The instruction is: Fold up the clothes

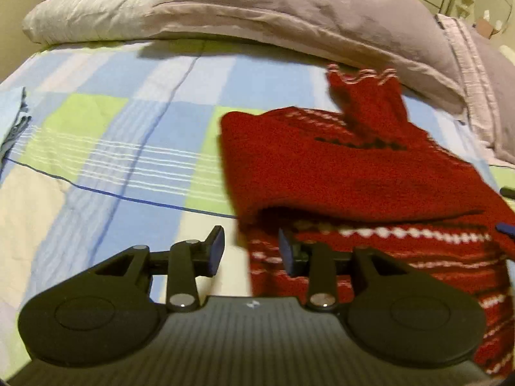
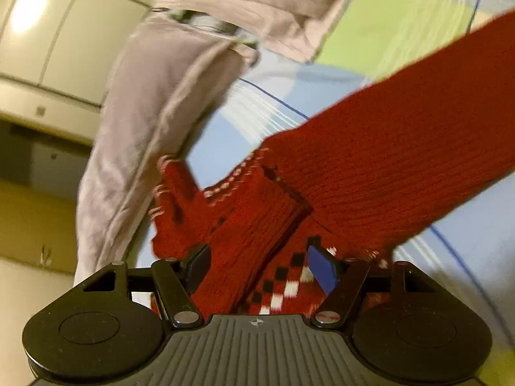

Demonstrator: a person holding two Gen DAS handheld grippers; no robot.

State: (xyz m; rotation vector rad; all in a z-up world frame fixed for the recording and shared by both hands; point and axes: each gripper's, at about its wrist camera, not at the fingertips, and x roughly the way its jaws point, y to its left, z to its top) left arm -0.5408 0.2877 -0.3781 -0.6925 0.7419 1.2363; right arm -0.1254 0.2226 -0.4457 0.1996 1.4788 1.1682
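The red knitted sweater [image 1: 341,173] is lying on the bed [image 1: 106,135], a thick ribbed wool piece with white dotted bands and a black-and-white checker strip running across it. It is sitting folded over on itself, a plain red flap draped across the patterned layer, and one sleeve with a striped cuff is poking up toward the pillows. The bedsheet under the sweater is smooth cotton, checked in pale blue, lime green and cream with thin white and dark blue lines. Beyond the sweater a long, crumpled grey-lilac pillow [image 1: 244,9] is stretching along the head of the bed, and a second pillow [image 1: 482,74] of the same cloth is lying just beyond the sweater's far corner.

The left gripper [image 1: 251,248] is hovering at the sweater's near left edge. Its jaws are standing apart, one blue pad over bare sheet, the other over the sweater's patterned hem; whether that pad is touching the knit is hard to say, and nothing is pinched.

The right gripper [image 2: 262,265] is coming in from the sweater's other side, low over the knit. Its jaws are spread with a ribbed red fold and the checker strip lying between them, and the pads are not pressing on the wool. The picture is blurring with motion here
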